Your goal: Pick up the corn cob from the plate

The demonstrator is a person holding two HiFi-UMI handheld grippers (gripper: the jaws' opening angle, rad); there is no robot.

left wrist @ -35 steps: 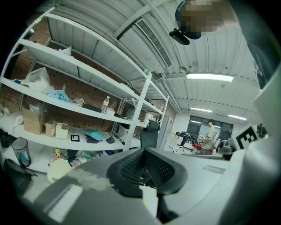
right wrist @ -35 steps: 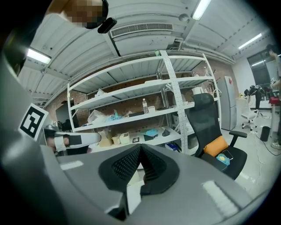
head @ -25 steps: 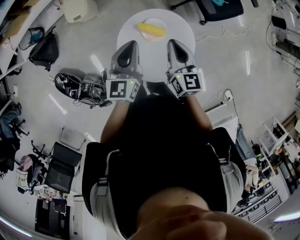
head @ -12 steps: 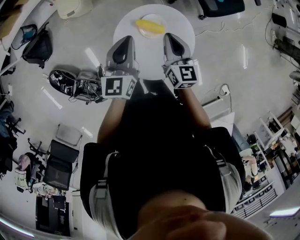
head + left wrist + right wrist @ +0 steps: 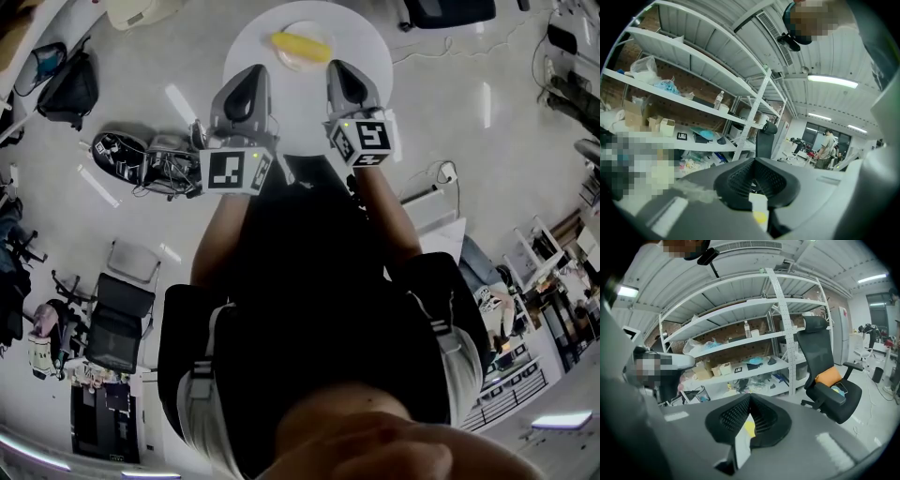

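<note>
No legible text, brand, number found (marker cubes (image 5: 232, 172) show square patterns only, no letters).

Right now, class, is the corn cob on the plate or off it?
On it: in the head view the yellow corn cob lies across the white plate on the round table.

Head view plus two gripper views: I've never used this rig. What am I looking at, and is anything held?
A person holds a hand-held gripper in each hand. The head view looks down from a camera on the person's head: left gripper and right gripper point toward a round white table. On it sits a plate with the yellow corn cob. Each gripper view looks along that gripper's own jaws. Both pairs are shut with nothing between them, so nothing is held.
</note>
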